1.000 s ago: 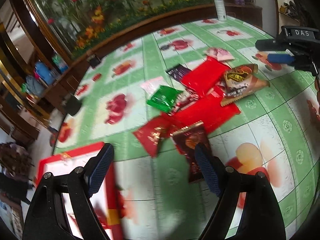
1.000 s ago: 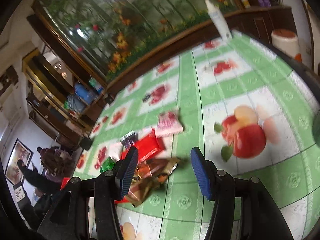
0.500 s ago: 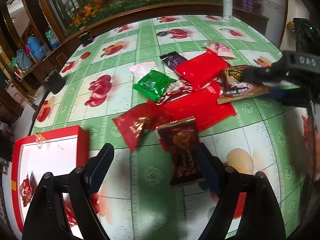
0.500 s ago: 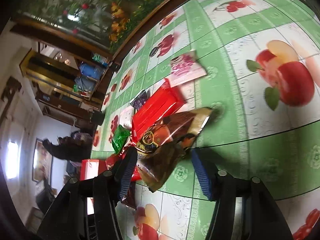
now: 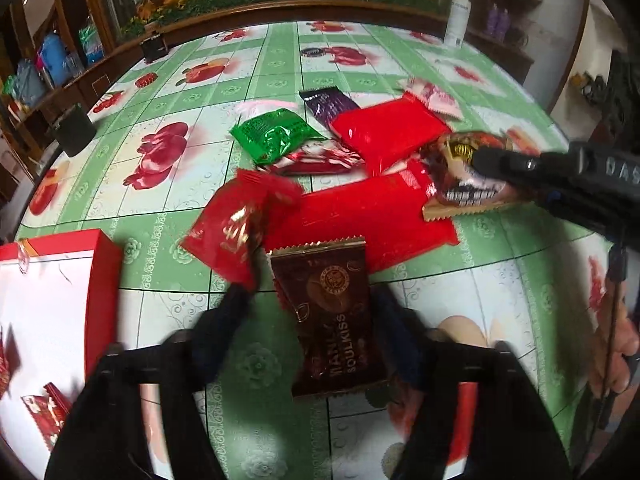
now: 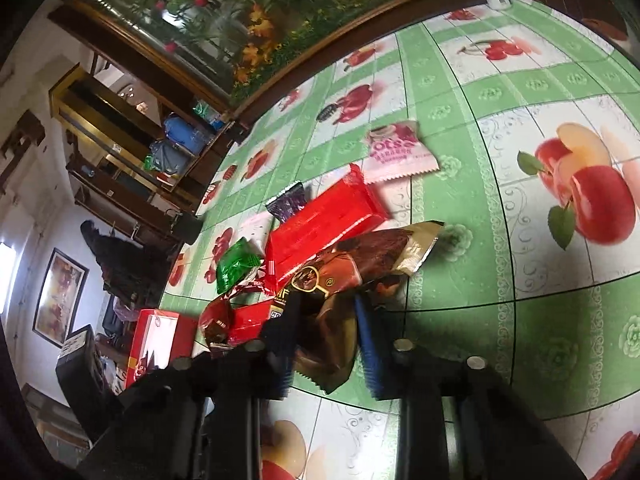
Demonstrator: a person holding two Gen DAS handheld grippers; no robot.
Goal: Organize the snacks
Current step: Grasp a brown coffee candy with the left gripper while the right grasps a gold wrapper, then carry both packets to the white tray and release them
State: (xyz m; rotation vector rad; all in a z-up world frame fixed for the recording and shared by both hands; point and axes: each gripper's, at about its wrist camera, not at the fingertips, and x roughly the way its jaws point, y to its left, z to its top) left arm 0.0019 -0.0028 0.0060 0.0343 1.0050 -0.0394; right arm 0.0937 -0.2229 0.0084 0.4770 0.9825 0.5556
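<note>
A pile of snack packets lies on the green fruit-print tablecloth (image 5: 180,184). My left gripper (image 5: 312,316) is open, its fingers on either side of a dark brown chocolate packet (image 5: 332,312) that lies flat. A small red packet (image 5: 236,232), a green packet (image 5: 276,138) and large red packets (image 5: 384,132) lie beyond. My right gripper (image 6: 326,320) is open around a brown and gold packet (image 6: 340,276); it also shows in the left wrist view (image 5: 468,172). A red box (image 5: 52,300) with white inside stands at the left.
A pink packet (image 6: 394,152) and a purple packet (image 6: 286,204) lie at the pile's far side. A white bottle (image 5: 458,20) stands at the table's far edge. A black cup (image 5: 74,132) stands at the left edge. Shelves lie beyond.
My left gripper has moved down and forward over the dark brown packet. My right gripper has moved down onto the brown and gold packet, and its jaws have narrowed.
</note>
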